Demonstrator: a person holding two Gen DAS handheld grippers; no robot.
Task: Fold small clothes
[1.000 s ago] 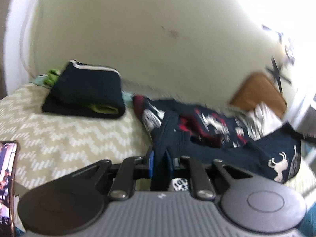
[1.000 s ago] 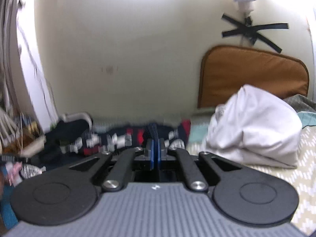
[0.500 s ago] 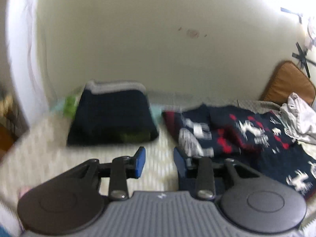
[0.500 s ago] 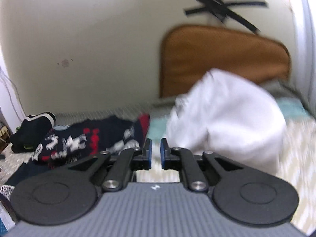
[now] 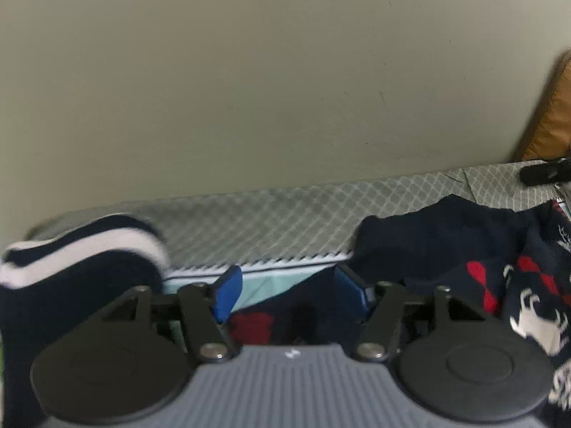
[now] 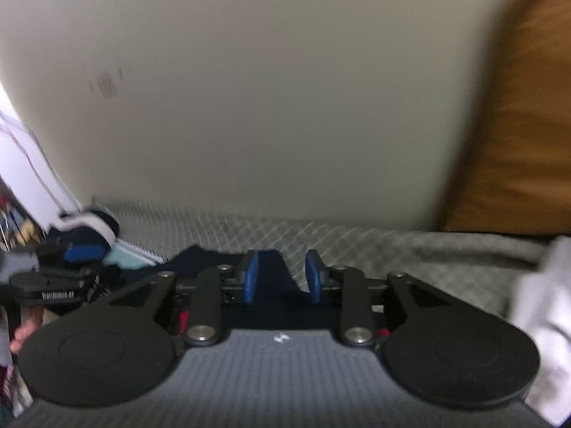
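Note:
A navy garment with red and white animal print [image 5: 464, 260] lies spread on the bed at the far edge, near the wall. My left gripper [image 5: 285, 285] is open, its blue pads either side of the garment's left edge, low over it. My right gripper [image 6: 280, 276] is open over the garment's dark far edge [image 6: 266, 278]. A folded navy stack with a white stripe [image 5: 82, 271] sits at the left; it also shows in the right wrist view [image 6: 89, 228]. The left gripper shows in the right wrist view [image 6: 53, 267] at far left.
A grey quilted mattress edge [image 5: 285, 214] runs along the cream wall [image 5: 249, 89]. A brown cushion [image 6: 517, 125] leans on the wall at right. A white crumpled garment [image 6: 546, 321] lies at the right. A teal patterned sheet [image 5: 264, 281] shows under the clothes.
Both grippers went from shut to open, letting go of the printed garment. Both moved forward and down toward the garment's far edge by the wall.

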